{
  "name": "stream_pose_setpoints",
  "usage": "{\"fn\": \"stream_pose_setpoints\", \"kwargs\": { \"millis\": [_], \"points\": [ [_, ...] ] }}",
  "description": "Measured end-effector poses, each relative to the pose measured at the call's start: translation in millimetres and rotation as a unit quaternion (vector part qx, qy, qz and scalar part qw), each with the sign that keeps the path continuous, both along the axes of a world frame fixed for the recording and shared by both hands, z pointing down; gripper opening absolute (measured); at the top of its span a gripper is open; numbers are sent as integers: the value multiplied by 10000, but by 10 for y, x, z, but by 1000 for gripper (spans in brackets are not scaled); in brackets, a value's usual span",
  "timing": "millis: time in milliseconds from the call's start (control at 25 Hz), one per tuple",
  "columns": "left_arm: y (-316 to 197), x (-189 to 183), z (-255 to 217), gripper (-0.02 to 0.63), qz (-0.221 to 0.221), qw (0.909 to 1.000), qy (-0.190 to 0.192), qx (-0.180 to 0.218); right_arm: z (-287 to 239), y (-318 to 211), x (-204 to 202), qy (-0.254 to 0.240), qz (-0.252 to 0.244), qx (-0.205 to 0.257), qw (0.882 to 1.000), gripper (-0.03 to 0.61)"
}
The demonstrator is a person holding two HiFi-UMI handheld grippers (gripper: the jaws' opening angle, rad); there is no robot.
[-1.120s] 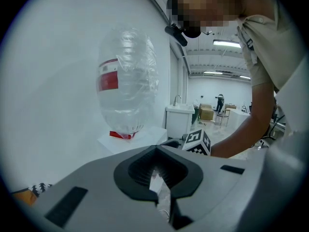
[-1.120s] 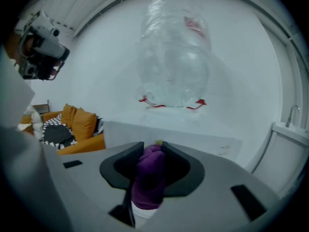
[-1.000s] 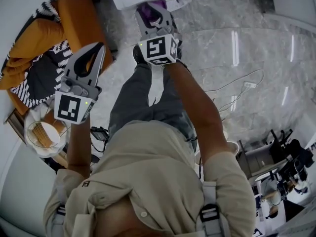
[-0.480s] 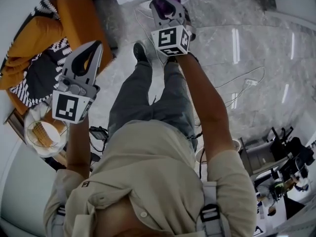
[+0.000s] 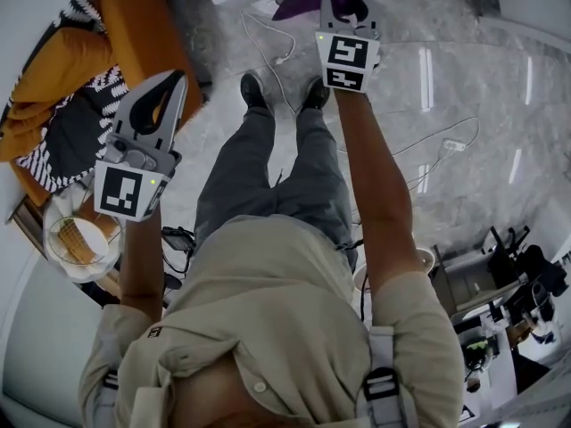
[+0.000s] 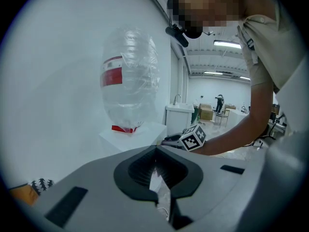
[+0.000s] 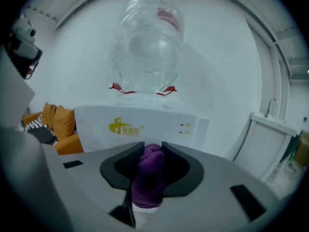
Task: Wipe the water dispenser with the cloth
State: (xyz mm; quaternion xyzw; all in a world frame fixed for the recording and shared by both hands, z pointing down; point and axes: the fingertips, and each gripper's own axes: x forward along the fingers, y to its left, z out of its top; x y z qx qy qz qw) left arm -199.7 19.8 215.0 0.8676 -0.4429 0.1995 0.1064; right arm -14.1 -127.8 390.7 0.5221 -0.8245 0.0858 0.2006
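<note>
Purple cloth (image 7: pixel 146 182) is pinched in the right tongs (image 7: pixel 152 148), top middle of the head view, near the white water dispenser (image 7: pixel 159 122). Left tongs (image 6: pixel 155 148) are pressed together, holding nothing, at the left.

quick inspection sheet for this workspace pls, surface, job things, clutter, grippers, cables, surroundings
surface: glossy grey marbled floor.
job's things: white water dispenser with a clear bottle on top; purple cloth in front of it, contact unclear.
clutter: orange sofa with a black-and-white throw; round basket.
grippers: right gripper shut on the cloth, facing the dispenser; left gripper shut, empty, off to the side.
cables: white cable loose by the shoes; second white cable further right.
surroundings: chairs and desks; white wall behind the dispenser.
</note>
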Motion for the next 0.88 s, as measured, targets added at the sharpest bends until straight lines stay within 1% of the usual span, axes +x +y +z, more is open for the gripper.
{"fn": "stream_pose_setpoints", "kwargs": {
  "millis": [80, 160, 320, 400, 560, 800, 880],
  "points": [
    [-7, 24, 45, 17, 4, 10000, 10, -22, 17, 75, -154, -291, -123, -45, 9995, 120],
    [-11, 38, 65, 17, 7, 10000, 20, -37, 19, 221, -476, -415, -522, -36, 9978, 120],
    [3, -28, 70, 17, -15, 10000, 29, -57, -35, 589, -1346, -457, -1405, 41, 9890, 120],
    [18, -72, 104, 17, -36, 10000, 30, -63, -22, 680, -1598, -427, -1480, 85, 9880, 124],
    [43, -145, 191, 17, -68, 9999, 39, -96, 83, 685, -1599, -398, -1332, -2, 9903, 121],
    [101, -172, 285, 17, 34, 9998, 56, -192, 134, 711, -1585, -193, -1412, 278, 9894, 121],
    [91, -164, 313, 17, 106, 9997, 61, -210, 247, 712, -1610, -187, -1407, 200, 9897, 121]
  ]
}}
